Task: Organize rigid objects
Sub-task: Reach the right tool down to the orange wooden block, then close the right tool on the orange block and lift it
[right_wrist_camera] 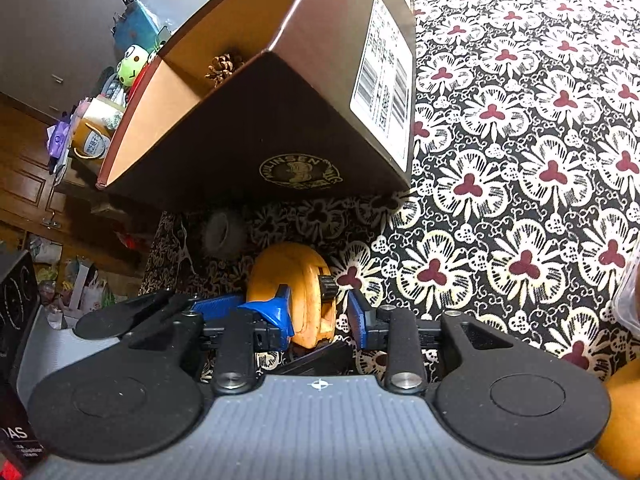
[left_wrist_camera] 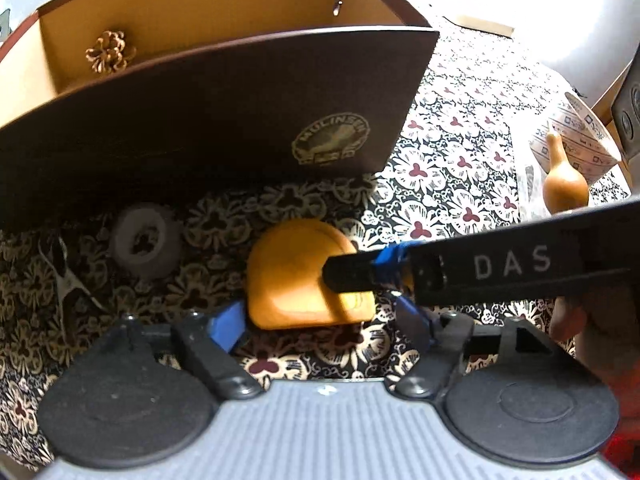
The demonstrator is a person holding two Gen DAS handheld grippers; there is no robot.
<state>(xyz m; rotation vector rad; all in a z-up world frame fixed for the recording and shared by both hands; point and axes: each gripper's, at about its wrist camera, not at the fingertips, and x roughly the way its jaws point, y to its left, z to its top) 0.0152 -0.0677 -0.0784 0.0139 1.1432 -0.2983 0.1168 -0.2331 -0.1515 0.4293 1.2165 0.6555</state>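
two grippers meet at an orange tape measure (right_wrist_camera: 290, 280) lying on the patterned cloth (right_wrist_camera: 520, 184) just before the brown box (right_wrist_camera: 240, 148). its flat face tilts toward the box. right gripper (right_wrist_camera: 320, 316) and left gripper (left_wrist_camera: 320, 322) both straddle it, jaws apart.
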